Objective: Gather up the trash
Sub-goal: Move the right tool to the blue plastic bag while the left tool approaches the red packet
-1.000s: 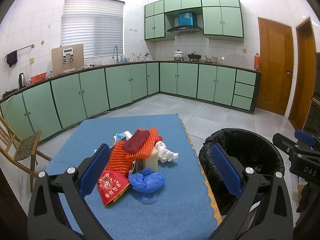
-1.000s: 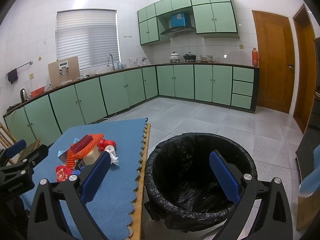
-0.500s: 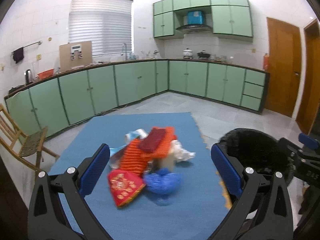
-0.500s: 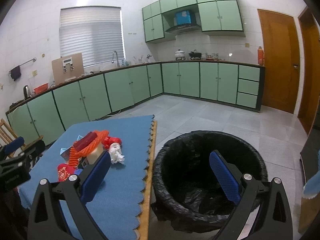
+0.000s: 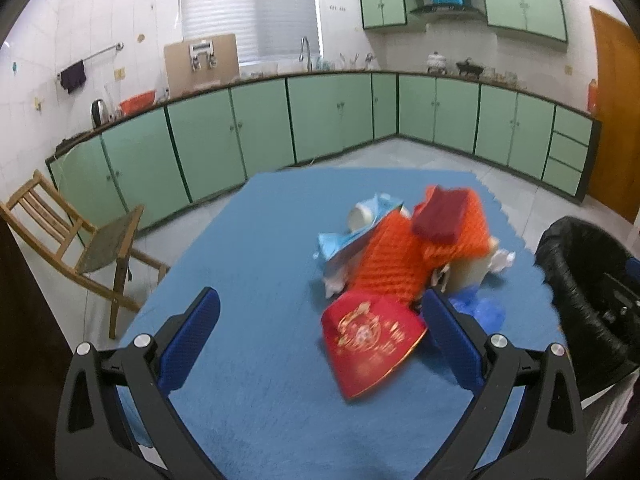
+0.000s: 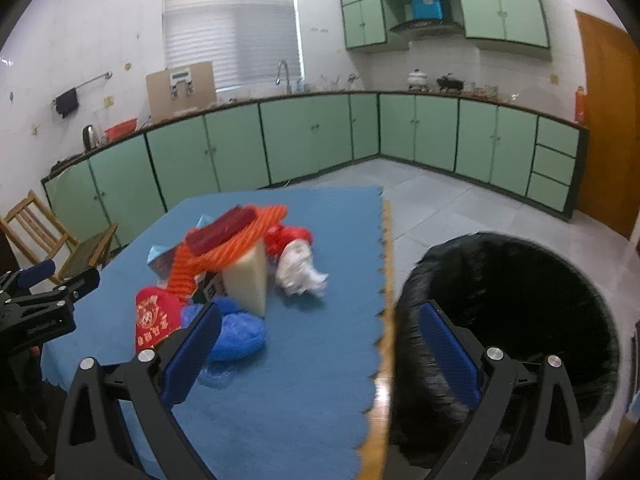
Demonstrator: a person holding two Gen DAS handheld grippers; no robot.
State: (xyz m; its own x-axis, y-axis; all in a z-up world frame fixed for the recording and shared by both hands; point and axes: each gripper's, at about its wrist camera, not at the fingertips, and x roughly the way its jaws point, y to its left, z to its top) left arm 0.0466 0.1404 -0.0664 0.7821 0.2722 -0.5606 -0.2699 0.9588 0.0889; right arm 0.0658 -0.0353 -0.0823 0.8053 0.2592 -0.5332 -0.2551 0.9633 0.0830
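Your desk (image 5: 260, 360), covered in blue cloth, fills the foreground, with the black-lined bin (image 6: 520, 300) just beside its right edge. The trash pile (image 5: 404, 264) sits on the desk's right half: orange netting (image 5: 384, 268), a red packet (image 5: 372, 340), a blue bag (image 6: 236, 332), crumpled tissue (image 6: 300, 272). Your left hand-held gripper (image 5: 320, 336) and right hand-held gripper (image 6: 320, 344) both hover spread and empty.
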